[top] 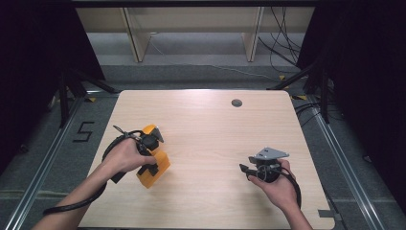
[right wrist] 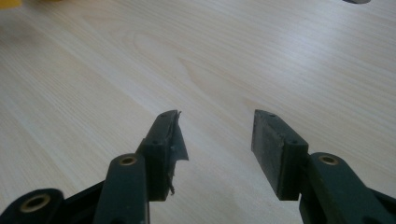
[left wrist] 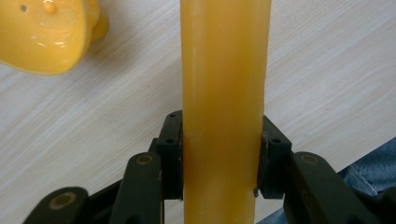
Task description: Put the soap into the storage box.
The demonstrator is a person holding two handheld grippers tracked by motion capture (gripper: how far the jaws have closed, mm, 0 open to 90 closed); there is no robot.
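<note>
Left hand-held gripper [left wrist: 219, 158]: clenched on translucent amber-yellow flat plastic slab [left wrist: 224, 93], pads pressed against both narrow edges, slab running straight ahead of jaws, above pale wood-grain table [left wrist: 336, 70]. Glossy yellow rounded ceramic piece [left wrist: 44, 35]: on table ahead, to jaws' left. Right hand-held gripper [right wrist: 217, 140]: released, jaws apart, nothing between, low over bare table. Handling advice: keep squeeze even, slab level, clear of ceramic piece; set down flat before release.
</note>
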